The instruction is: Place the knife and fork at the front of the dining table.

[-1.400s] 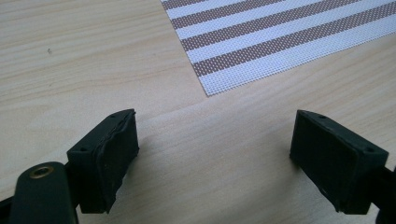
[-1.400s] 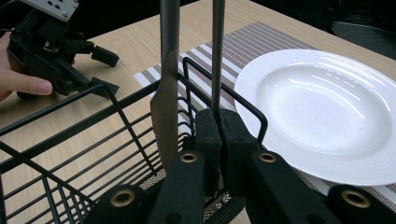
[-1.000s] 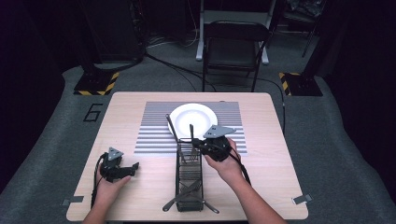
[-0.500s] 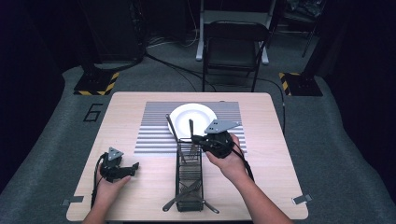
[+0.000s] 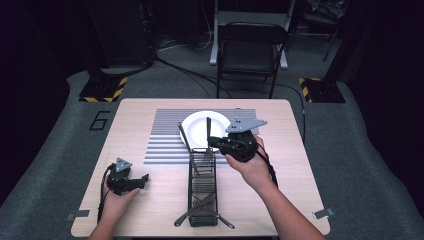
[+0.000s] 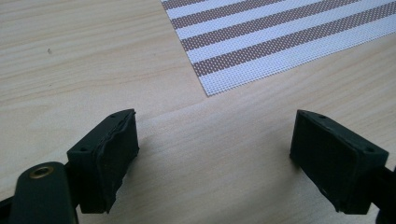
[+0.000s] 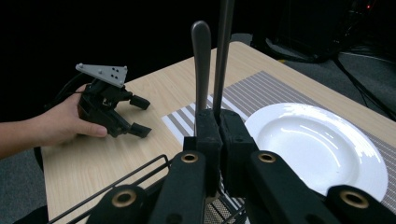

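Observation:
My right gripper (image 5: 212,142) (image 7: 219,128) is shut on a dark fork (image 5: 208,131) (image 7: 223,51). The fork stands nearly upright, handle up, with its tines just above the far end of a black wire rack (image 5: 202,186). A second utensil (image 5: 185,142) (image 7: 201,56) with a rounded handle end leans in the rack beside it. Behind the fork a white plate (image 5: 192,125) (image 7: 317,144) sits on a striped placemat (image 5: 162,145) (image 6: 280,37). My left gripper (image 5: 143,180) (image 6: 215,154) (image 7: 139,116) rests open on the bare wood at the front left, nothing between its jaws.
Another dark utensil (image 5: 197,206) lies across the near end of the rack. The wooden table (image 5: 280,150) has bare wood right of the rack and along the front. A folding chair (image 5: 250,55) stands on the floor beyond the far edge.
My right gripper has risen and moved a little toward the plate, taking the fork up with it. The left gripper has stayed where it was.

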Tool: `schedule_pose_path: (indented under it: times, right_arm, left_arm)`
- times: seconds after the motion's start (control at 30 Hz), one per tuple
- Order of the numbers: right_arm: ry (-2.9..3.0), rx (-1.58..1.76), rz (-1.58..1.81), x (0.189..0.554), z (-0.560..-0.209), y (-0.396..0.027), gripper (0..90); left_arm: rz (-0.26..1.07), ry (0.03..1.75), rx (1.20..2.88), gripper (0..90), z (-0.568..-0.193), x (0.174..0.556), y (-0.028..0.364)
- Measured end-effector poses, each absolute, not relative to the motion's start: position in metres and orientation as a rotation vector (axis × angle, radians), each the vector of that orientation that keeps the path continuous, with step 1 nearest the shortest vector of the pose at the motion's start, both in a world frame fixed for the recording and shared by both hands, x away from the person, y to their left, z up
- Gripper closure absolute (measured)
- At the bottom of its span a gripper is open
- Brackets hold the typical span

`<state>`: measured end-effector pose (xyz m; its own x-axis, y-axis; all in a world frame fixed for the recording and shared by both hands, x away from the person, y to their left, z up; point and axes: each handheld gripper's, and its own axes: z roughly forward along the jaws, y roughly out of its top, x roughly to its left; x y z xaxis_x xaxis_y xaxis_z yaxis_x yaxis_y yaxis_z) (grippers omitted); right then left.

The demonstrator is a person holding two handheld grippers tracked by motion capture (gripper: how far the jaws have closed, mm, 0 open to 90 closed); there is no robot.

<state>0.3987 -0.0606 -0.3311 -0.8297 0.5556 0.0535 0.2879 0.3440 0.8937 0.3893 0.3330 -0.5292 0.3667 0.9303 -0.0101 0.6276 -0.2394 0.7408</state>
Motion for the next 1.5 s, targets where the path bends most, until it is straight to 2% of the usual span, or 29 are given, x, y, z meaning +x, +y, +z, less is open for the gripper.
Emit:
schedule_pose_path:
  times: [0.33,0.7,0.93,1.2,1.5]
  right_arm:
    - [2.329,0.751,1.485,0.398,-0.302,-0.070,88.0]
    - [2.264,0.838,1.400,0.416,-0.290,-0.095,87.9]
    - [2.250,0.924,1.336,0.434,-0.304,-0.109,87.9]
    - [2.236,1.069,1.283,0.455,-0.344,-0.121,87.9]
    - [2.242,1.168,1.241,0.471,-0.373,-0.124,87.9]
  left_arm:
    - [0.584,1.345,1.965,14.9,-0.529,0.389,0.333]
    - [0.583,1.346,1.965,14.9,-0.529,0.389,0.333]
    - [0.587,1.344,1.963,15.0,-0.529,0.390,0.333]
    - [0.589,1.342,1.965,15.0,-0.529,0.390,0.333]
    - [0.587,1.345,1.964,15.1,-0.529,0.390,0.333]
